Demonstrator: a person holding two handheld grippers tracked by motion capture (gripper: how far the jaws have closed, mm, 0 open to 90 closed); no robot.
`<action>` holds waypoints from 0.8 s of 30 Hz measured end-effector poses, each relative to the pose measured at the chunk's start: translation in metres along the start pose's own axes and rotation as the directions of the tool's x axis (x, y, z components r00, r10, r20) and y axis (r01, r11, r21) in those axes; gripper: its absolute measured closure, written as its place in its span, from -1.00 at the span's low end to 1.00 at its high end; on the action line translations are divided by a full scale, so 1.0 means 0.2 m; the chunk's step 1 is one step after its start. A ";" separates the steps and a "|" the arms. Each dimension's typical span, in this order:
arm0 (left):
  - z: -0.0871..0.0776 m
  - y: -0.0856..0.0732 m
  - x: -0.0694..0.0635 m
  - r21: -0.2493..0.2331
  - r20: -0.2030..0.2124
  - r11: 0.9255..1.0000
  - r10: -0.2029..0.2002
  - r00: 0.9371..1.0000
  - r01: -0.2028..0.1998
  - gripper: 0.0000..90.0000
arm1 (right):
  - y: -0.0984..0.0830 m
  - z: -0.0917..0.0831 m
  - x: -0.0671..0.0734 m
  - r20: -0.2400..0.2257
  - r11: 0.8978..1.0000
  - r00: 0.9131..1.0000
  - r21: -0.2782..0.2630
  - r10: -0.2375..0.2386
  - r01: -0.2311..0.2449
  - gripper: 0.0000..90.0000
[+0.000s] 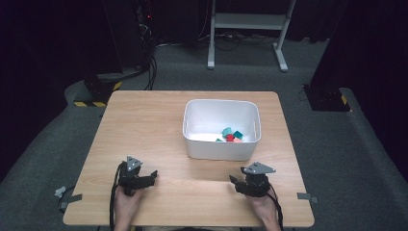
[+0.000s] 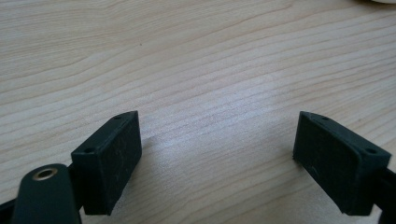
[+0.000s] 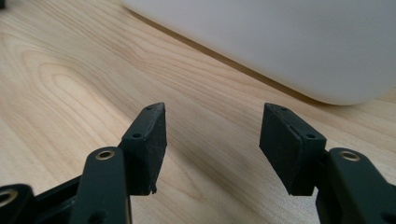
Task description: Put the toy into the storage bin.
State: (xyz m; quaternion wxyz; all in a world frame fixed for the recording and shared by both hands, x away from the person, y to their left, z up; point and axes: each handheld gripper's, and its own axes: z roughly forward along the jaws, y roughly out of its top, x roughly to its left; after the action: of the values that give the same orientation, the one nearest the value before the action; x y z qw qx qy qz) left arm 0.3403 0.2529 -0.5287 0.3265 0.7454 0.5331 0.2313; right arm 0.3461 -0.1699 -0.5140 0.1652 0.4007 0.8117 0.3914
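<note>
Both grippers are rested on the worktop [image 1: 144,125], fingers spread wide, nothing held. The left gripper [image 1: 153,175] is seen at 7 o'clock and the right gripper [image 1: 234,181] at 5 o'clock of the white bin [image 1: 221,149].

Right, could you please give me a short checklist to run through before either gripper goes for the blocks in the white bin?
1. Left gripper jaws apart, nothing between them: ok.
2. Right gripper jaws apart, nothing between them: ok.
3. Small blocks lying inside the white bin: ok.
4. Bin upright on the table, top uncovered: ok.
5. Wood bare between both grippers and the bin: ok.
6. How the blocks are stacked or oriented: cannot tell, too small.
</note>
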 end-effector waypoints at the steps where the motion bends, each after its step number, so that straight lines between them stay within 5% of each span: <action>1: 0.00 0.00 0.00 0.000 0.000 1.000 -0.001 1.000 0.001 -0.66 | 0.00 0.02 0.00 0.006 1.000 1.000 0.005 -0.005 0.005 -0.08; 8: 0.00 0.00 0.00 0.000 0.000 1.000 0.001 1.000 -0.001 -0.66 | -0.01 0.07 0.03 0.045 0.998 0.998 0.059 -0.037 0.034 -0.14; 24: 0.00 0.00 0.00 0.001 -0.001 1.000 0.002 1.000 -0.002 -0.66 | -0.01 0.07 0.04 0.037 0.997 0.998 0.066 -0.042 0.040 -0.25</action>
State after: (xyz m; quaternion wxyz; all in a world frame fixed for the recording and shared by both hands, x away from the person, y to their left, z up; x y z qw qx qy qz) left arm 0.3401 0.2529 -0.5287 0.3258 0.7459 0.5327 0.2317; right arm 0.3482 -0.1586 -0.5243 0.1753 0.3966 0.8289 0.3535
